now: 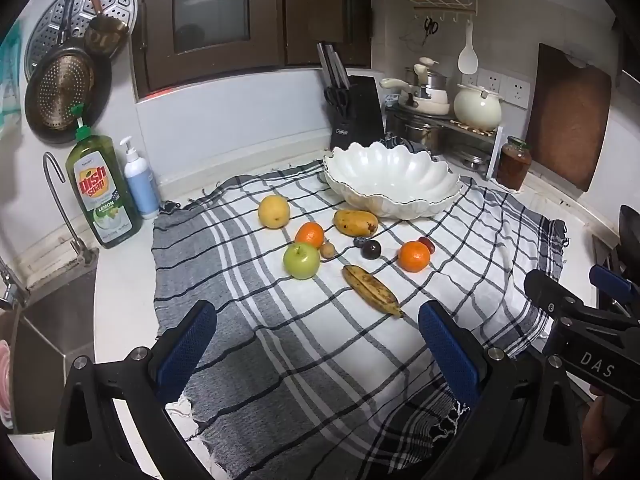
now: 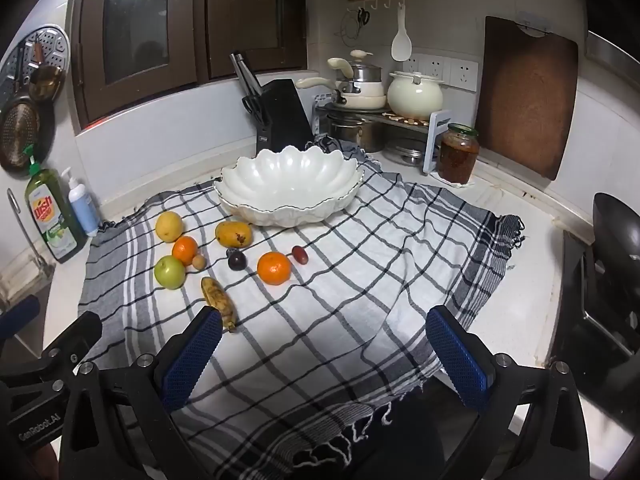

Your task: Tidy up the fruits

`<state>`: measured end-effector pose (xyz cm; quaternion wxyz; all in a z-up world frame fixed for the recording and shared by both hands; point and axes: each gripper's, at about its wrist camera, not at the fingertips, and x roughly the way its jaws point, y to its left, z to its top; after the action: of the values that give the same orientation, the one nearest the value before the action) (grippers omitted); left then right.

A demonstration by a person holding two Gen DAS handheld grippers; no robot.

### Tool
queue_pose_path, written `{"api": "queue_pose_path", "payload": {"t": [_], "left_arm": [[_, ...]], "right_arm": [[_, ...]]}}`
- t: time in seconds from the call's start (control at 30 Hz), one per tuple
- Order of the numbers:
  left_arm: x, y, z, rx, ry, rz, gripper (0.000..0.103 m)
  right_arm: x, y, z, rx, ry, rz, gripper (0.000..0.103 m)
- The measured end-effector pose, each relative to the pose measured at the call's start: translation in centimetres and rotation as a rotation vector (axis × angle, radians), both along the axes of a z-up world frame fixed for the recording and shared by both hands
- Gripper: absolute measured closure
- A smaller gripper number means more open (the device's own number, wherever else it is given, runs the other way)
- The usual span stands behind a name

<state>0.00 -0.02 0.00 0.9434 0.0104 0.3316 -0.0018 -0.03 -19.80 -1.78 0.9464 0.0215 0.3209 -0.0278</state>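
Both claws — left gripper [image 1: 316,340], right gripper [image 2: 324,344] — gape empty. Fruit ahead on the cloth [image 1: 320,360], banana [image 2: 218,302] nearest, bowl [image 2: 288,192] beyond. Risk: the round orange [image 2: 273,267] rolls if nudged.

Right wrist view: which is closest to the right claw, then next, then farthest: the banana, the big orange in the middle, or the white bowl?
From the right claw:
1. Banana, just ahead of its left finger.
2. Orange, mid-cloth, farther back.
3. White scalloped bowl, at the cloth's far edge.

Dim, sharp, fisheye-warped, dark corners
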Motion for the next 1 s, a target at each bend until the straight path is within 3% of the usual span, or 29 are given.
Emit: {"api": "queue_pose_path", "payload": {"t": [1.0], "left_arm": [[-0.12,-0.21,-0.82,-0.027,0.007,0.001,0.000]], "right_arm": [[-0.14,0.03,0.06,-0.004,-0.002,0.001,0.000]]}}
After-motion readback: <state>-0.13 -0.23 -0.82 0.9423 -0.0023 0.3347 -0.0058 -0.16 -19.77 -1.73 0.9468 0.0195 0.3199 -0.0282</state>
